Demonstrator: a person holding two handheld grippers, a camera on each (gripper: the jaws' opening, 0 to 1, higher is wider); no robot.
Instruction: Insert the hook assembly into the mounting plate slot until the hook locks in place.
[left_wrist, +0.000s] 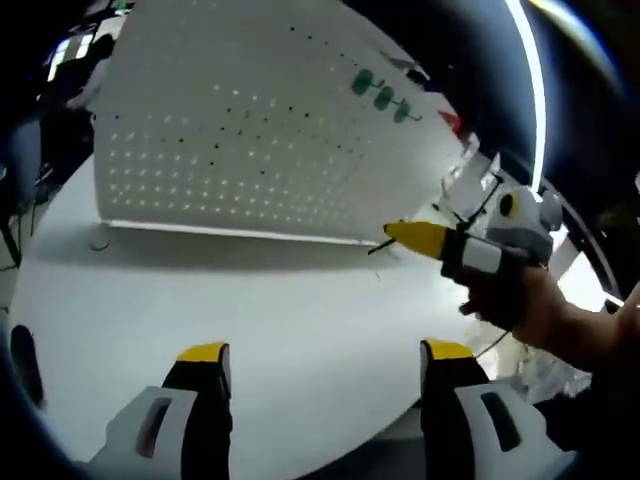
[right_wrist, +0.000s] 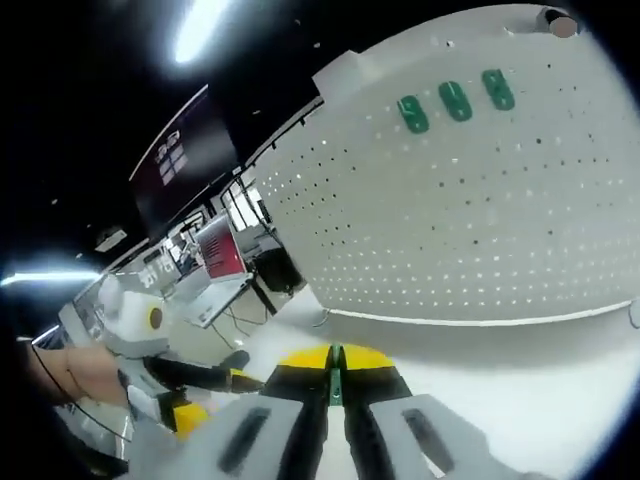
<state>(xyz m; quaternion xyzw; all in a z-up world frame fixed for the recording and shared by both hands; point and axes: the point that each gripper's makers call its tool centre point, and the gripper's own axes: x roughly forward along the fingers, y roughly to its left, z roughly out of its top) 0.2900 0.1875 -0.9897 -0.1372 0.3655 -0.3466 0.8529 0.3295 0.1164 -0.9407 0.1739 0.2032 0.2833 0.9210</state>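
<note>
The white perforated mounting plate stands upright on a white table. Three green pieces sit in a row near its upper edge. My right gripper is shut, with a thin green hook assembly pinched between its yellow tips. In the left gripper view the right gripper comes in from the right in a hand, a thin dark wire poking from its tip just short of the plate's lower corner. My left gripper hangs open over the table, holding nothing.
The round white table runs under the plate, its edge close to my left jaws. A small round foot sits at the plate's base. The left gripper shows low left in the right gripper view. Desks and monitors stand beyond.
</note>
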